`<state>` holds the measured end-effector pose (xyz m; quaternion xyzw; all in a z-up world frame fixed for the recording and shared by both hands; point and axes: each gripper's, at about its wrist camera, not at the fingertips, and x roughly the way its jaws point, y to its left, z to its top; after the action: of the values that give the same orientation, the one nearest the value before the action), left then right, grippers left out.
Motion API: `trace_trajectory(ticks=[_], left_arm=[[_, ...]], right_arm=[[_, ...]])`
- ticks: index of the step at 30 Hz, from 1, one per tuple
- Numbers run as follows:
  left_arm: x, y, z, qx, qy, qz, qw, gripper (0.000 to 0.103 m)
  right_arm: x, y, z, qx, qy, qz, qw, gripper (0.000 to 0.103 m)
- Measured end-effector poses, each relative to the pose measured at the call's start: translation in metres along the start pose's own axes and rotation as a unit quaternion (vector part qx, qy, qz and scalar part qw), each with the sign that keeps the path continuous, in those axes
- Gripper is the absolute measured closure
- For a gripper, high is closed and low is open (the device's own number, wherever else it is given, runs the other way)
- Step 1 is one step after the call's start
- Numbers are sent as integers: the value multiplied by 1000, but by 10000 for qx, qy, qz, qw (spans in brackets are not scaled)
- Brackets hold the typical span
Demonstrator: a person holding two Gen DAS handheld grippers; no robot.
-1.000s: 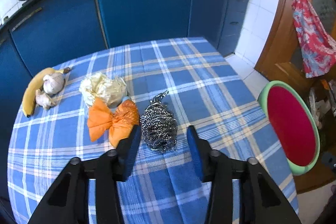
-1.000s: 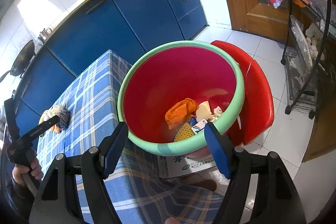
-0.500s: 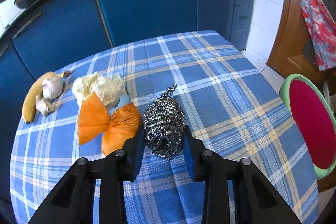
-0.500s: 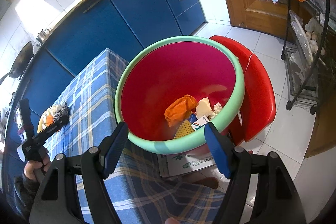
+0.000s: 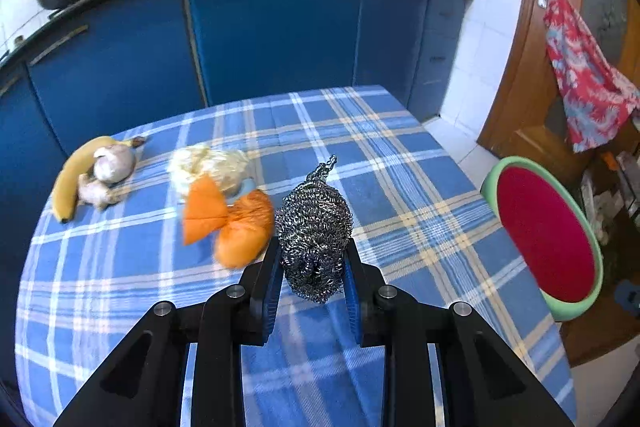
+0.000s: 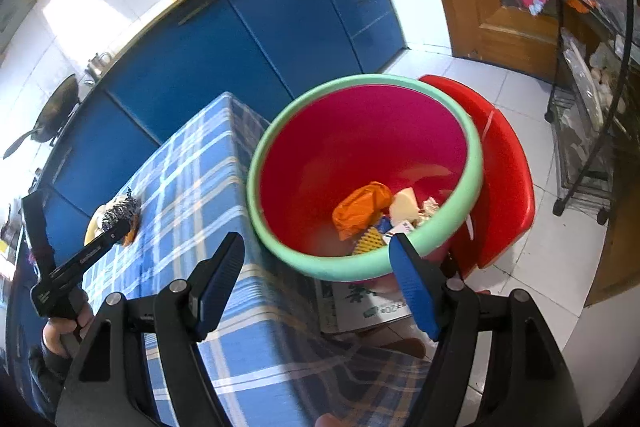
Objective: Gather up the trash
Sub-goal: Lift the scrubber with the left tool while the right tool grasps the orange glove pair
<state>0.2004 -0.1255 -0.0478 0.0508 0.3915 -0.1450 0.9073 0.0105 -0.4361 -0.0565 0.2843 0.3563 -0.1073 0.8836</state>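
Observation:
My left gripper [image 5: 311,269] is shut on a steel wool scourer [image 5: 314,227] and holds it lifted above the blue checked table [image 5: 360,163]; it also shows in the right wrist view [image 6: 120,215]. An orange wrapper [image 5: 228,223] and a pale crumpled wad [image 5: 208,165] lie on the table to its left. The red basin with a green rim [image 6: 276,247] stands off the table's right edge and holds several scraps, among them an orange wrapper [image 6: 360,209]. My right gripper [image 6: 316,273] is open and empty, just above the basin's near rim.
A banana [image 5: 68,179] and garlic bulbs [image 5: 114,163] lie at the table's far left. Blue cabinets [image 5: 260,27] run behind. A red stool [image 6: 504,179] sits under the basin. A wire rack [image 6: 592,99] stands at the right by a wooden door.
My left gripper closed on the scourer and lifted it off the table. The right gripper drifted slightly, staying open over the basin.

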Motion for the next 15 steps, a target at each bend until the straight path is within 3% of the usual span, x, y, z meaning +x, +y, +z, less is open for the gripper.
trace_trajectory(ticks=[7, 15], left_arm=[[-31, 37, -5, -349, -175, 194, 9990, 75], [-39, 85, -10, -761, -229, 489, 9956, 75]], right_arm=[[-1, 36, -7, -237, 48, 139, 9996, 27], [8, 91, -11, -612, 121, 392, 9973, 27]])
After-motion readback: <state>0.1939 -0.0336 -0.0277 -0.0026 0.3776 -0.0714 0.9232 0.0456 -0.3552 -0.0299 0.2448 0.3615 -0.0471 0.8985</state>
